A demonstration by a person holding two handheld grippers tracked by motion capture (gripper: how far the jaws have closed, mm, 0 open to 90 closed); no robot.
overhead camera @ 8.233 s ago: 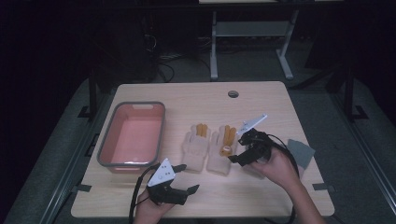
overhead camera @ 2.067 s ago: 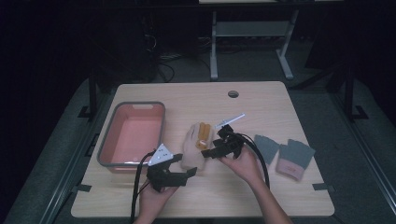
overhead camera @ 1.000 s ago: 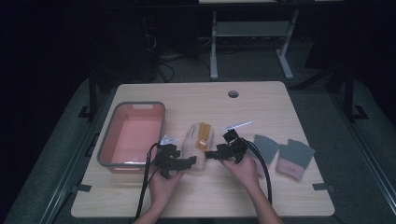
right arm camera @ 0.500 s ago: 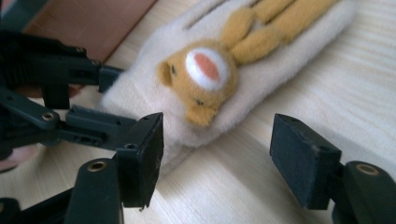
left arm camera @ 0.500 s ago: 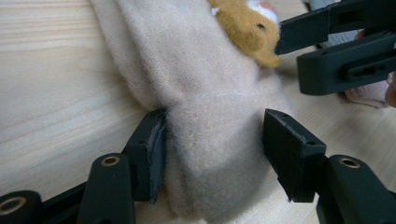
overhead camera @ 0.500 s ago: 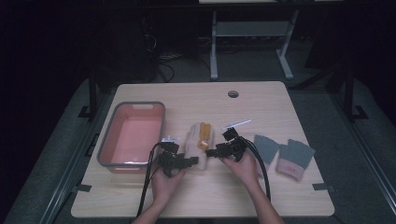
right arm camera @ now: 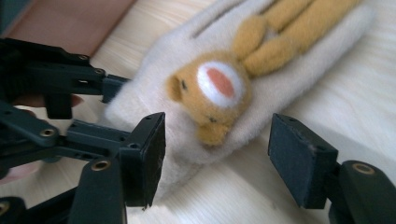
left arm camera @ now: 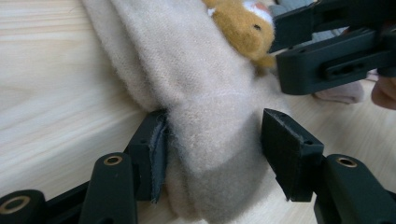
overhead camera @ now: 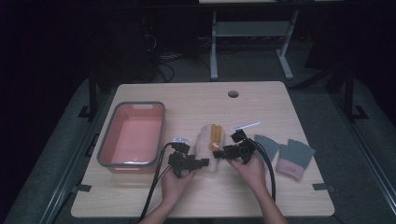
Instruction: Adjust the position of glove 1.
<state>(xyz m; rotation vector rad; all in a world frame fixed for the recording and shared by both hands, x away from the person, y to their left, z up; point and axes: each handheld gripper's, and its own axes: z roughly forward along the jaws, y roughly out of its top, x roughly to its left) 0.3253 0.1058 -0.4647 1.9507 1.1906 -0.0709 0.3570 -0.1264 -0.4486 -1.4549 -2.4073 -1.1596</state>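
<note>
Left gripper (left arm camera: 210,154) had just been closing around the cream glove's (overhead camera: 205,144) cuff at the tabletop's (overhead camera: 196,100) centre; right gripper (right arm camera: 217,154) straddled it at 3 o'clock, narrowing, unpinched. Fuzzy knit might slip loose.

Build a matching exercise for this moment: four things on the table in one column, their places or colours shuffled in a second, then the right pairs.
Things:
1. pink tub
2. cream glove
3. grey gloves
4. table hole

Descriptions:
A. far edge of the table
B. between the left gripper and right gripper
C. left side of the table
D. right of the person's right hand, pink cuff

Pairs: 1-C, 2-B, 3-D, 4-A
</note>
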